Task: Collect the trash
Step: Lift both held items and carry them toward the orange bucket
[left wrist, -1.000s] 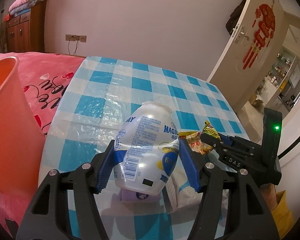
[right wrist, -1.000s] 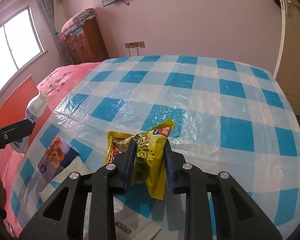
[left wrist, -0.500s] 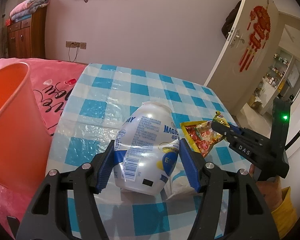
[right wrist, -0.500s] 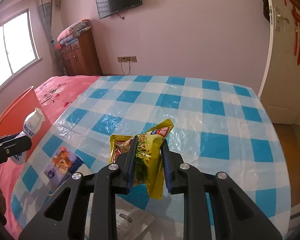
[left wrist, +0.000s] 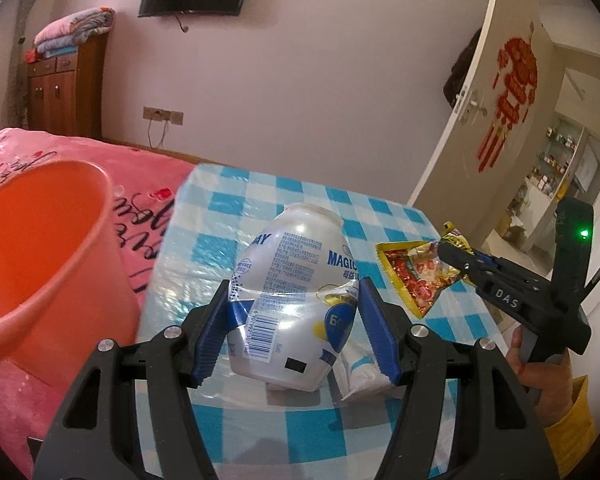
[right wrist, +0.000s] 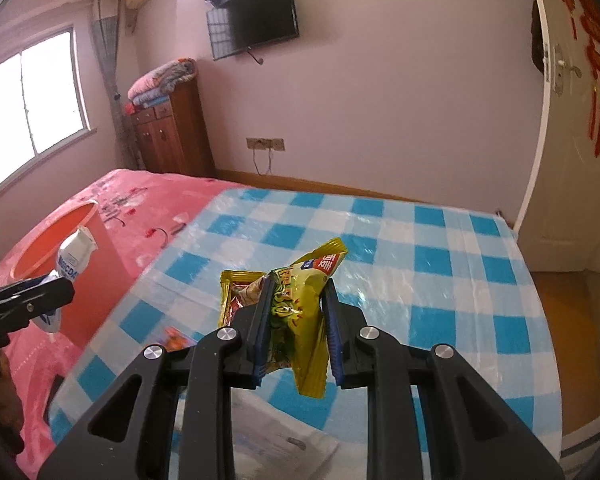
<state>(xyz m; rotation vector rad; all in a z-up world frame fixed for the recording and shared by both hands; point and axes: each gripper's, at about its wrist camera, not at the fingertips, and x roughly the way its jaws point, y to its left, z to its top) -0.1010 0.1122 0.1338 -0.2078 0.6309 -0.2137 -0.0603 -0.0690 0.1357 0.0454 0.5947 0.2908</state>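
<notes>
One orange bin [left wrist: 40, 264] stands left, contents unseen. Left gripper [left wrist: 296, 320] clamps one white bottle [left wrist: 296, 292]; right gripper [right wrist: 296, 320] pinches one yellow wrapper [right wrist: 300, 300].

The white plastic bottle [left wrist: 296, 300] carries blue lettering: "MAGIC" on its right side, "DAY" at upper left, a barcode near its base. The right gripper [left wrist: 452, 254] bears a small label reading "DAS". Print on the yellow snack wrapper [right wrist: 300, 304] is unreadable.

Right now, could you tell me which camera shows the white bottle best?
The left wrist view: the bottle fills the centre between the left claw pads, label readable. The right wrist view shows only its top at the left edge, near the orange bin.
</notes>
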